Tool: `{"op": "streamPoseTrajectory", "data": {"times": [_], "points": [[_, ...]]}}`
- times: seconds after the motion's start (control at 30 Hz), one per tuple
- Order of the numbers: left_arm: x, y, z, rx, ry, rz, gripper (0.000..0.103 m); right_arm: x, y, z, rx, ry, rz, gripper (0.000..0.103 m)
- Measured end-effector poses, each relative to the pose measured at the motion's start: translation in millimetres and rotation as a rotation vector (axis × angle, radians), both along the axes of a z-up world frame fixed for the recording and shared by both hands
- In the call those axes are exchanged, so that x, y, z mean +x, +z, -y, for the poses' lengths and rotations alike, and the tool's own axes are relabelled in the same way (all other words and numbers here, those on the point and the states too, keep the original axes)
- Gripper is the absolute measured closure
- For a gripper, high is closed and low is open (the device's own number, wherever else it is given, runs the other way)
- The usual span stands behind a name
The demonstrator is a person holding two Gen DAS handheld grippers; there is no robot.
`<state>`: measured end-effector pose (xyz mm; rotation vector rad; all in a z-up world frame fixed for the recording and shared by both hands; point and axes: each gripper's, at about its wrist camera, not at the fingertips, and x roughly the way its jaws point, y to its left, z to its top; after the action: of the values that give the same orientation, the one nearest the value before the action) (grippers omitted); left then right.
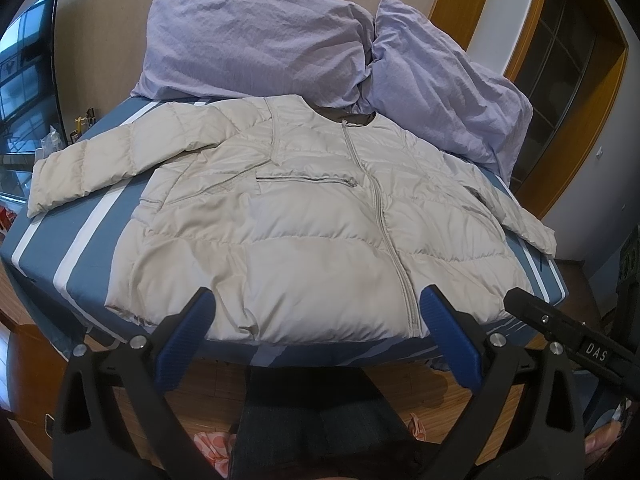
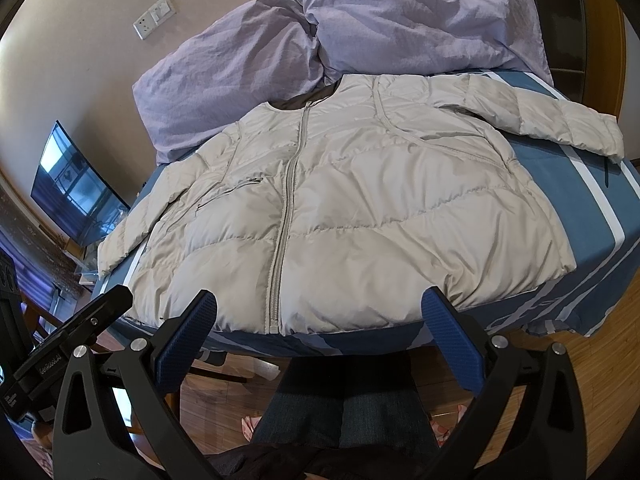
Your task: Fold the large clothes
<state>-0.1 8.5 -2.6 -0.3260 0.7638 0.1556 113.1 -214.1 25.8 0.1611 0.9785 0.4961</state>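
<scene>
A beige puffer jacket point(image 1: 304, 216) lies flat, front up and zipped, on the bed, with both sleeves spread out to the sides. It also shows in the right wrist view point(image 2: 360, 200). My left gripper point(image 1: 318, 312) is open and empty, held just above the jacket's hem at the bed's near edge. My right gripper point(image 2: 318, 312) is open and empty too, over the hem right of the zipper. The right gripper's body point(image 1: 568, 332) shows at the right of the left wrist view, and the left gripper's body point(image 2: 68, 344) at the left of the right wrist view.
The bed has a blue sheet with white stripes point(image 1: 80, 240). Two lilac pillows point(image 1: 256, 44) point(image 1: 444, 84) lie behind the collar. A dark screen point(image 2: 76, 196) stands left of the bed. A wooden door frame point(image 1: 576, 80) is at the right. The person's legs point(image 2: 348, 412) and wood floor are below.
</scene>
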Motion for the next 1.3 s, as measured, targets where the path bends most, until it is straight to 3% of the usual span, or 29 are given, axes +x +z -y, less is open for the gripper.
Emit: {"op": "streamPoseTrajectory", "data": {"times": [0.33, 0.73, 0.93, 1.13, 1.3], "points": [[23.7, -9.3, -2.5, 0.012, -0.011, -0.027, 0.002, 24.4, -6.7, 9.7, -0.012, -0.044, -0.01, 0.001], [86.8, -24.3, -23.0, 0.062, 0.019, -0.068, 0.002, 104.7, -19.6, 63.2, -0.077, -0.256, -0.021, 0.001], [130.2, -32.4, -41.0, 0.141, 0.069, -0.057, 0.002, 164.3, -31.3, 117.4, -0.14, -0.438, -0.014, 0.001], [165.4, -48.4, -56.4, 0.246, 0.127, -0.084, 0.002, 222.1, -50.6, 195.0, -0.134, -0.666, -0.083, 0.001], [182.5, -69.7, -63.9, 0.249, 0.128, -0.142, 0.002, 250.4, -69.6, 264.9, -0.147, -0.844, -0.117, 0.001]]}}
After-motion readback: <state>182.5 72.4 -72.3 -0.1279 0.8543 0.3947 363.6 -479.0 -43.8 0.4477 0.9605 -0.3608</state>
